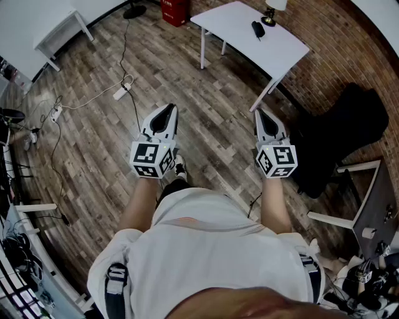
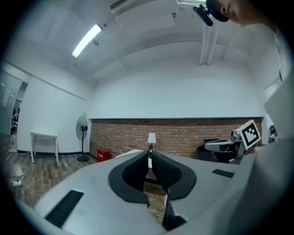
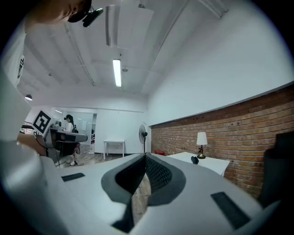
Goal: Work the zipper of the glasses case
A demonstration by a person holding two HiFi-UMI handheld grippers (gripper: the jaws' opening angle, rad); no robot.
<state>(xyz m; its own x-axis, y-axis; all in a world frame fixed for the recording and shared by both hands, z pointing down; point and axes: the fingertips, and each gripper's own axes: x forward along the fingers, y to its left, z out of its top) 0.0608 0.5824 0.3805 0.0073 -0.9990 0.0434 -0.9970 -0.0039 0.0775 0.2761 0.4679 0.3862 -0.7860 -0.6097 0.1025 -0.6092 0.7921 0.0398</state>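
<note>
The glasses case (image 1: 258, 28), small and dark, lies on the white table (image 1: 240, 28) far ahead, beside a lamp (image 1: 272, 12). The right gripper view shows the same case (image 3: 195, 159) on the table top near the lamp (image 3: 201, 142). My left gripper (image 1: 169, 109) is held level over the wooden floor, shut, with nothing between its pads. My right gripper (image 1: 260, 113) hangs beside it, also shut and empty. Both are well short of the table. In the gripper views, the left gripper's (image 2: 149, 154) and the right gripper's (image 3: 145, 156) jaw tips meet.
A black chair (image 1: 343, 134) stands at the right by the brick wall. Cables and a power strip (image 1: 121, 92) lie on the floor to the left. A small white table (image 1: 59, 34), a fan (image 2: 81, 126) and a red box (image 1: 174, 9) stand at the back.
</note>
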